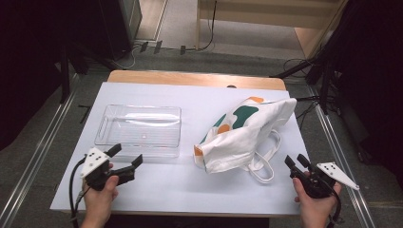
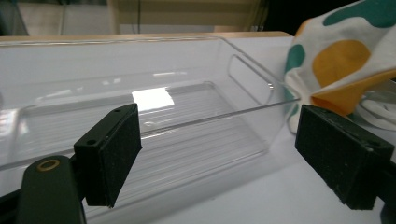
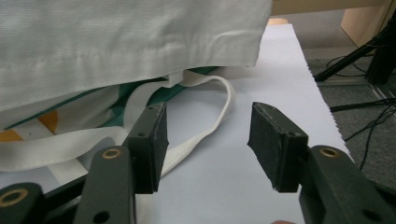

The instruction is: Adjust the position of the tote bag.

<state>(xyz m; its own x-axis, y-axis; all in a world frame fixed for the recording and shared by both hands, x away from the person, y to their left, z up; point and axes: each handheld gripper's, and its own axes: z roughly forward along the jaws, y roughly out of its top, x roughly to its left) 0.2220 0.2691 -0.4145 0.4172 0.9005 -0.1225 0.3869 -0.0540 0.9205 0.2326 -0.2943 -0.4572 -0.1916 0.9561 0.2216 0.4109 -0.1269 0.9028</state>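
Note:
A white cloth tote bag [image 1: 242,134] with green and orange patches lies on the right half of the table, its handles [image 1: 263,164] trailing toward the front. A clear plastic tray [image 1: 139,124] sits left of it. My left gripper [image 1: 124,157] is held near the front left, just before the tray's near wall [image 2: 187,126], jaws open and bare. My right gripper [image 1: 297,160] hovers at the front right, beside the bag's handles [image 3: 205,133], jaws open with nothing between them. The bag [image 3: 121,46] hangs close above and left of the right jaws.
The table top [image 1: 161,190] is a pale sheet with a wooden strip along its far edge. Cables and dark stand legs lie on the floor [image 1: 304,66] beyond and to the right. The bag's corner [image 2: 345,60] lies right of the tray.

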